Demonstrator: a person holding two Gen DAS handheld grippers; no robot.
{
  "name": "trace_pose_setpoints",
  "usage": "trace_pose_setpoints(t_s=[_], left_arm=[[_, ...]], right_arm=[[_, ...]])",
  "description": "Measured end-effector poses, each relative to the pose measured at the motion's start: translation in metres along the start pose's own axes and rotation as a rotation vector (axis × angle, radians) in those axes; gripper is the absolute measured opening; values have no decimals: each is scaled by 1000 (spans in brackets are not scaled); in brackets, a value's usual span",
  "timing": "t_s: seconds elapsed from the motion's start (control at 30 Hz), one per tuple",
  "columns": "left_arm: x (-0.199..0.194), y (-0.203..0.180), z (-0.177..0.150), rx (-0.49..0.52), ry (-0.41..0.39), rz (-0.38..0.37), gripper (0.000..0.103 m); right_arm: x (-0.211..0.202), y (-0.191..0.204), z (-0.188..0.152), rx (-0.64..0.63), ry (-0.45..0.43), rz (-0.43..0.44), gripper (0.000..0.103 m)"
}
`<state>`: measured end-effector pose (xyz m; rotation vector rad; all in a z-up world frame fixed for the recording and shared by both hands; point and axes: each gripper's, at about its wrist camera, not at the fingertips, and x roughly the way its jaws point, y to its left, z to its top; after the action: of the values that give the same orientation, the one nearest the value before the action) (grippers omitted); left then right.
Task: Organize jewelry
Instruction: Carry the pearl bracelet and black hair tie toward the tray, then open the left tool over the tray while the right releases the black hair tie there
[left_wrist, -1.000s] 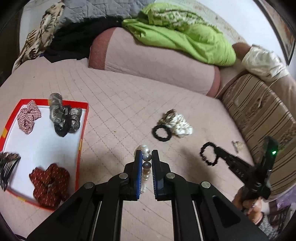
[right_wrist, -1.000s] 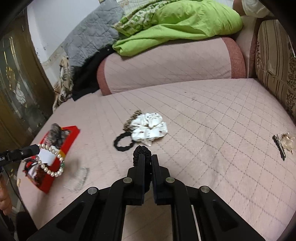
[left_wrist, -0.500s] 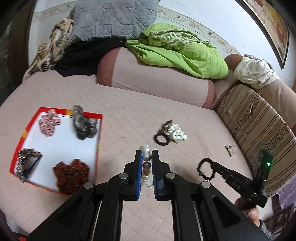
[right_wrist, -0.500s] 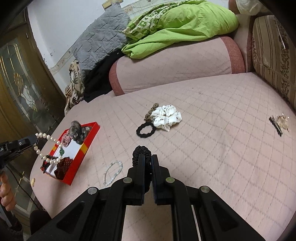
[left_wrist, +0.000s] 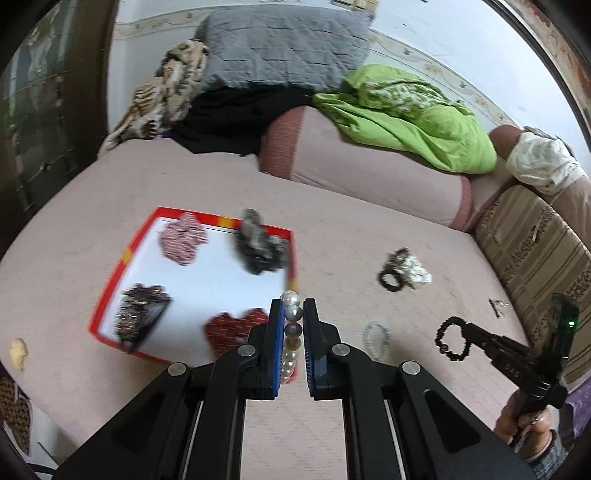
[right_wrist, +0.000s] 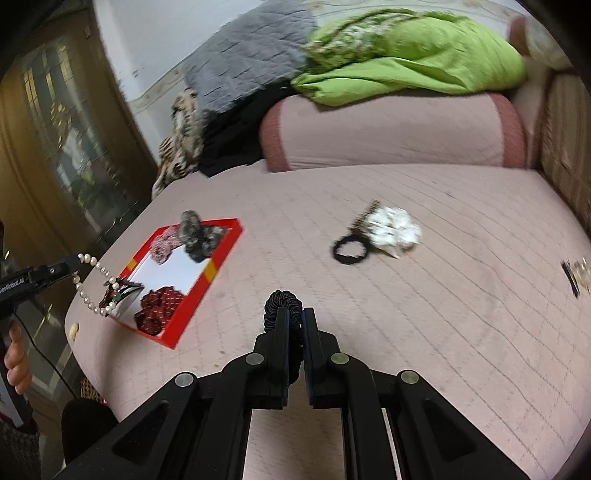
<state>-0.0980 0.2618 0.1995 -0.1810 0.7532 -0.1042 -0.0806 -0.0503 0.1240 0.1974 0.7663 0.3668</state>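
The left gripper (left_wrist: 293, 321) was clamped on the pearl bracelet (left_wrist: 291, 332), its loop dangling above the red tray's (left_wrist: 110, 280) near right corner. The right gripper (right_wrist: 293, 325), farther from the tray, pinched a black coil hair tie (right_wrist: 282, 302). Beyond lay bare white tray floor between scrunchies (left_wrist: 183, 238).

Legible marks: "D46", approximate reading, on right gripper (left_wrist: 466, 335) body. Partial white lettering on left gripper (right_wrist: 75, 263) body, unreadable.
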Motion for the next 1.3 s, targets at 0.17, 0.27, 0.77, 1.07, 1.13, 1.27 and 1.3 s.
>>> trace_pose_setpoints(t_s=[0.17,0.27,0.77,1.07,1.13,1.27,1.3], left_arm=[[-9,28,3,-11,-24,61,9],[-12,40,3,-23,-30,77,9],[23,55,18,-56,-19,129,9],[88,68,44,-92,0,161,9],[103,76,46,-96,11,180,9],[119,97,47,-123,35,191,9],[122,103,48,-132,41,192,9]], right_arm=[[12,40,10,-82,6,14,7],[17,62,12,-129,9,22,7],[46,133,25,-272,47,35,7],[95,160,58,-254,75,43,7],[111,165,64,-245,88,46,7],[147,177,70,-252,122,44,7],[152,179,70,-255,128,43,8]])
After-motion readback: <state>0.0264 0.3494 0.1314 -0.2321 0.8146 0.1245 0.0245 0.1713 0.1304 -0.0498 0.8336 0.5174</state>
